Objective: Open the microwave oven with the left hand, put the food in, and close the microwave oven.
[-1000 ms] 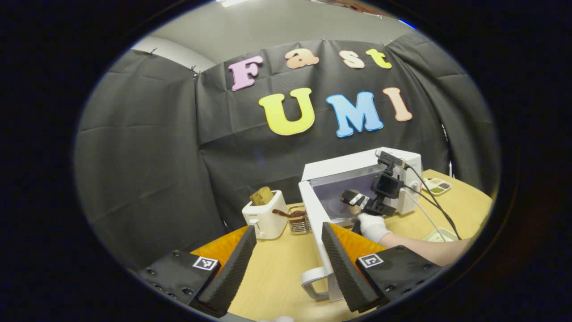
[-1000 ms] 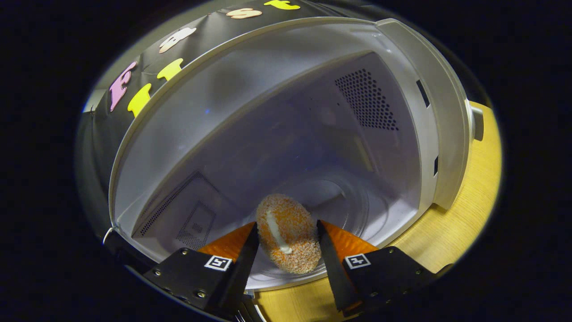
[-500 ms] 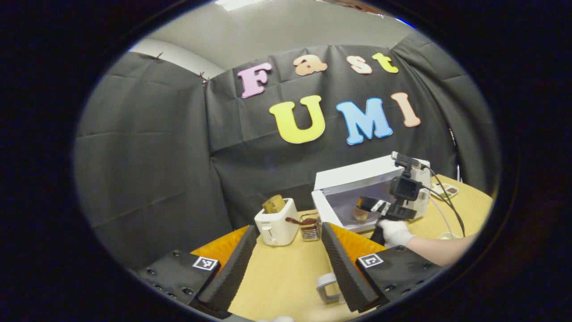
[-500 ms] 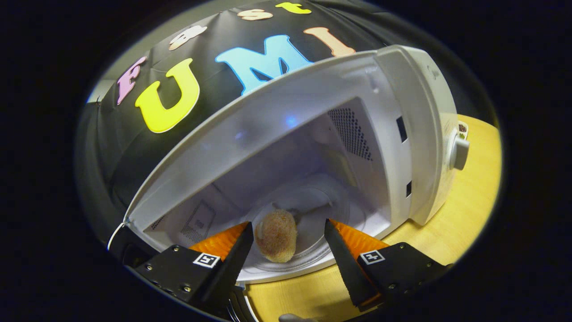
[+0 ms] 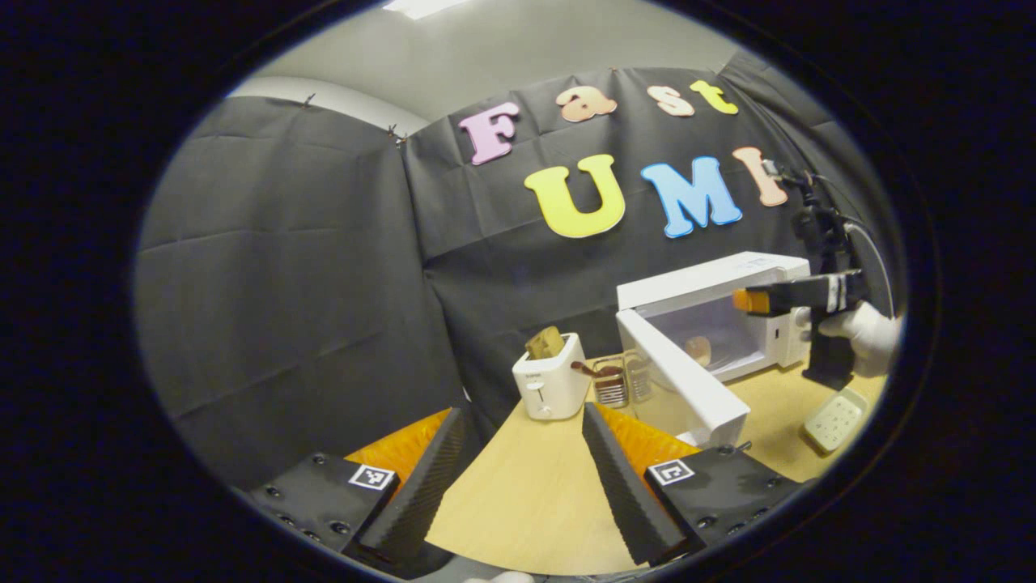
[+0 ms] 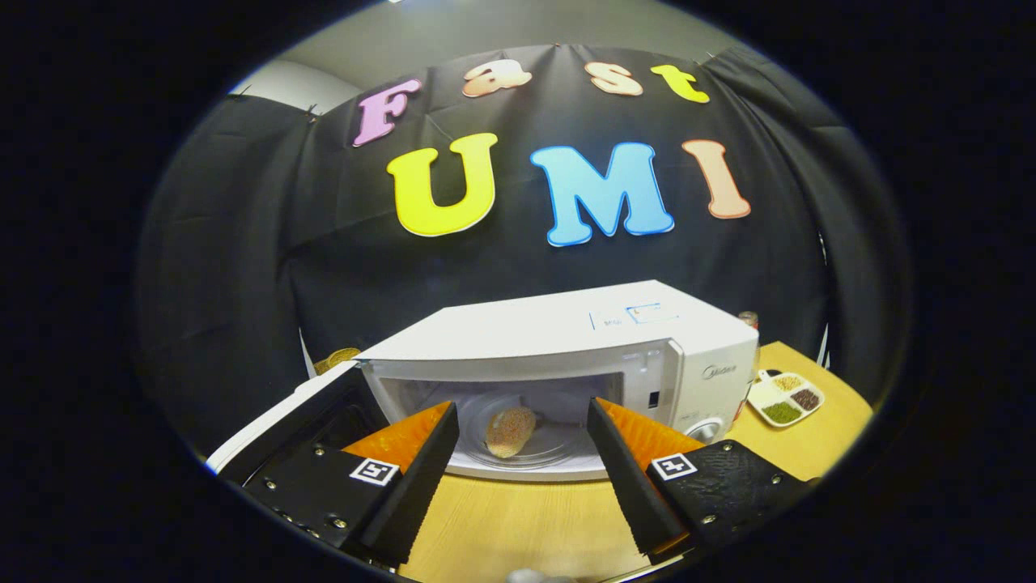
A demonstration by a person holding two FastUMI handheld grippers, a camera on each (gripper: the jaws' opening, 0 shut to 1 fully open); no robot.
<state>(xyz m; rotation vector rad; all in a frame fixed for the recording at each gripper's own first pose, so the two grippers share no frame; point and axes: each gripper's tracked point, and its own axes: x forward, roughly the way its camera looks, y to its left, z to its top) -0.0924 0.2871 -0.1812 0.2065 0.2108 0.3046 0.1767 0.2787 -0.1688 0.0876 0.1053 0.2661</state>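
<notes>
Lying on the glass plate inside the open microwave, the food is a breaded oval, well clear of both hand-held grippers. In the right gripper view the right hand-held gripper sits at 6 o'clock with its fingers spread wide and nothing between them; the food appears just above the gap, toward 12 o'clock from it, beyond the fingertips and apart from them, inside the cavity. The door swings out at about 8 o'clock, its dark inner face turned toward the camera. A divided dish with small heaps in it rests on the counter at 3 o'clock of the microwave. In the left gripper view the left hand-held gripper is also spread wide and holds nothing, hanging over bare counter. From there the microwave stands at 2 o'clock, door open toward the camera, and the food shows as a small tan shape inside, well apart from this hand-held gripper. A toaster with a slice in it stands at 12 o'clock, a wire rack just beside it. The right hand-held gripper shows at 3 o'clock, held by a gloved hand in front of the microwave; a pale keypad lies below it.
</notes>
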